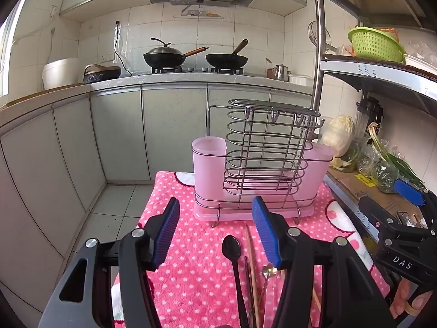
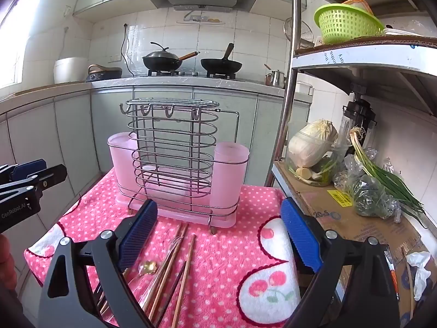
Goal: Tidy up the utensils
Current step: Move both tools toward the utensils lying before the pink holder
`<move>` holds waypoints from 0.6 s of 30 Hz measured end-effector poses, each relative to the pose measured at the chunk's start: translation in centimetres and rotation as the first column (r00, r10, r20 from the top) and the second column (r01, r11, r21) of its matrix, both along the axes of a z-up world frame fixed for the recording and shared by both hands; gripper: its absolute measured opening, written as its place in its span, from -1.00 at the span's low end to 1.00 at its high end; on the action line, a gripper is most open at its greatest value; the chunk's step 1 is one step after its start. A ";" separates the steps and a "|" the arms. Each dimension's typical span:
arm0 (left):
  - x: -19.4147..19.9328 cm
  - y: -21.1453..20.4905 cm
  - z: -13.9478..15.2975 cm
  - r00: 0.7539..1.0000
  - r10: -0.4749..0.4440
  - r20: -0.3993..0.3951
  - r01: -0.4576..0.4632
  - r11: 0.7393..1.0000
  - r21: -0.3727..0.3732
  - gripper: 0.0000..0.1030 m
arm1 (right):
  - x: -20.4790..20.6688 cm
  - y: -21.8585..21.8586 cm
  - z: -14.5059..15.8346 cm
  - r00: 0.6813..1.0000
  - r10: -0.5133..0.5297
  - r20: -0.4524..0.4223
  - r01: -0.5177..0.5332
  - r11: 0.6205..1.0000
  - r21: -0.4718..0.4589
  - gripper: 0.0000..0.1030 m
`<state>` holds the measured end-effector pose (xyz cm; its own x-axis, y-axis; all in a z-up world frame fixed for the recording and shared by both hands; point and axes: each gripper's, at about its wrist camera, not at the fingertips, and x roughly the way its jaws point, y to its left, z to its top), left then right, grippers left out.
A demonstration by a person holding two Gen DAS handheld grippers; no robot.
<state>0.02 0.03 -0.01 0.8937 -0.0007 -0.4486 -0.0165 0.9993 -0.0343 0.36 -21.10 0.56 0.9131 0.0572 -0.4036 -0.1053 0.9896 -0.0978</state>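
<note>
Tools [image 1: 215, 232] agape; chopsticks [image 2: 174, 268] lengthwise toward rack [image 2: 174, 164].

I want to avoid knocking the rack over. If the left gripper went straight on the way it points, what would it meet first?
Probably the utensil rack: the open left gripper points at its wire basket and pink base, above the black spoon and chopsticks. Depth is unclear.

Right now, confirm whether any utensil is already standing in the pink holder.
No: the pink holder stands empty, while the chopsticks and black spoon lie on the towel.
</note>
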 end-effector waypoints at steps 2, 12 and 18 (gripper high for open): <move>0.1 0.0 -0.1 1.000 0.000 -0.002 0.000 1.000 0.001 0.07 | 0.0 0.0 0.1 1.000 -0.001 0.001 0.001 1.000 -0.002 0.80; 0.0 0.0 0.0 1.000 -0.002 0.006 0.002 1.000 -0.004 0.07 | -0.2 -0.1 0.1 1.000 -0.002 0.006 0.002 1.000 -0.004 0.80; -0.1 0.1 0.0 1.000 0.001 0.009 -0.001 1.000 -0.004 0.07 | -0.3 0.0 0.1 1.000 -0.002 0.008 0.002 1.000 -0.007 0.80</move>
<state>-0.04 0.09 -0.04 0.8976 -0.0021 -0.4408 -0.0168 0.9991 -0.0389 0.11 -21.05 0.71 0.9164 0.0530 -0.3966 -0.1028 0.9891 -0.1053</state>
